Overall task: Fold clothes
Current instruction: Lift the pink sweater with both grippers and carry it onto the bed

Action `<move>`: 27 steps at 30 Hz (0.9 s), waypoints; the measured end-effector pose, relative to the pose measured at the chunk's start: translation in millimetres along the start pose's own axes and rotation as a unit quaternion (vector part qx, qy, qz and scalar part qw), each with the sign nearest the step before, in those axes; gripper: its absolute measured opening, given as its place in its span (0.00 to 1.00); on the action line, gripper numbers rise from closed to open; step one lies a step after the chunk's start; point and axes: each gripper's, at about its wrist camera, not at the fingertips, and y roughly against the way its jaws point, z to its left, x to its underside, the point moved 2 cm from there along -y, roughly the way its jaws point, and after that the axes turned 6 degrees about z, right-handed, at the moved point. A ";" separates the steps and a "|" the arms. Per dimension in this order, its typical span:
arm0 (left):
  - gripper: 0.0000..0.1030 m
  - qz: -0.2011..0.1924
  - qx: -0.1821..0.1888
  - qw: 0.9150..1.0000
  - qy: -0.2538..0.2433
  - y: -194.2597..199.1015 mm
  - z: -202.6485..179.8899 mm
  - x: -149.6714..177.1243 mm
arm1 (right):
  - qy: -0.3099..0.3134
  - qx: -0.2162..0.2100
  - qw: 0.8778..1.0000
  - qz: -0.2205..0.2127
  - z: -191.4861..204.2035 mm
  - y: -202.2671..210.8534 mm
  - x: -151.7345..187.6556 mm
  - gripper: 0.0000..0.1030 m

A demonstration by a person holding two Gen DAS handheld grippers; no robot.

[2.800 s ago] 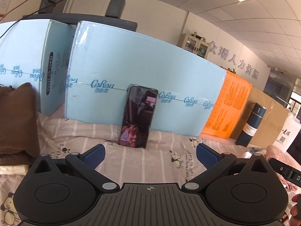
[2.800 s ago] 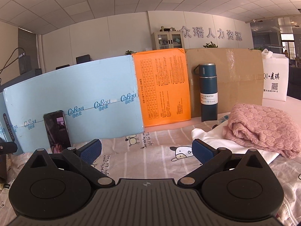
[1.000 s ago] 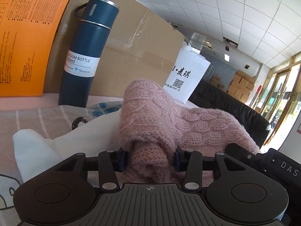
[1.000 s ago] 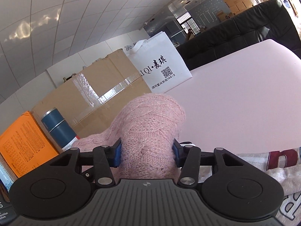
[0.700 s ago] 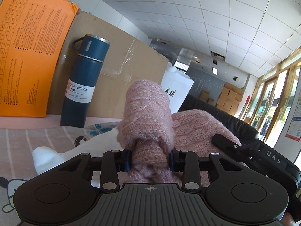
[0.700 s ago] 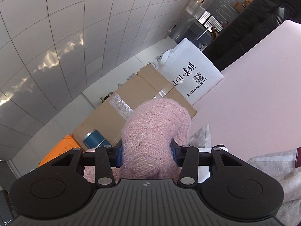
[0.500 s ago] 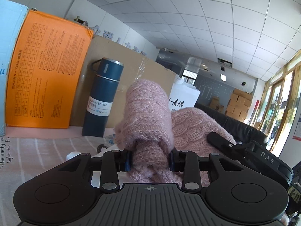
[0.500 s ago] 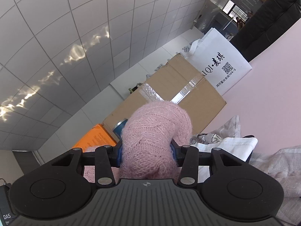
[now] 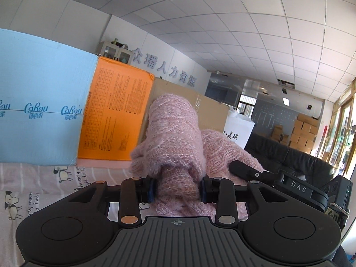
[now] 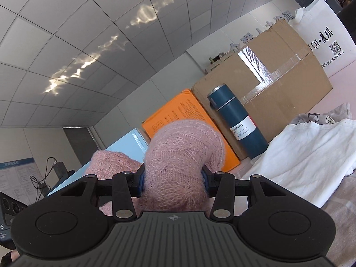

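A: Left tongs (image 9: 178, 191), state?
B: Clamped on a bunched fold of the pink knit sweater (image 9: 175, 138); both pads press into the knit, which bulges up toward 12 o'clock over the jaws.
A: Right tongs (image 10: 173, 183)?
B: Also clamped on the pink sweater, on another thick roll of it that arches up over the jaws. In the left wrist view, the right tool's black body sits at 3 o'clock, just beside the knit.
A: So where is the sweater?
B: Gathered between both tongs and carried by them; whether any part touches the worktop, I cannot tell.
A: Behind it?
B: White garment (image 10: 304, 153) at 3 o'clock on the cartoon-print cloth (image 9: 44, 178). Farther: blue vacuum bottle (image 10: 238, 122), upright. Then orange box (image 9: 115, 115), light blue box (image 9: 40, 102), cardboard box (image 10: 278, 75), white paper bag (image 10: 322, 37).
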 end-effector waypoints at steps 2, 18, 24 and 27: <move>0.33 -0.001 -0.006 1.000 -0.005 14.8 3.5 -0.3 | -0.001 -0.008 1.000 0.011 13.3 0.6 3.2 0.41; 0.33 -0.007 -0.125 0.992 0.006 160.6 66.0 33.5 | 0.005 -0.108 0.982 0.152 142.0 -31.6 95.4 0.44; 0.34 -0.009 -0.174 0.985 0.007 213.8 85.9 44.3 | 0.020 -0.130 0.971 0.200 187.3 -52.4 127.8 0.45; 0.34 -0.007 -0.199 0.980 0.009 234.3 97.5 49.3 | 0.029 -0.132 0.965 0.225 209.3 -63.7 142.2 0.46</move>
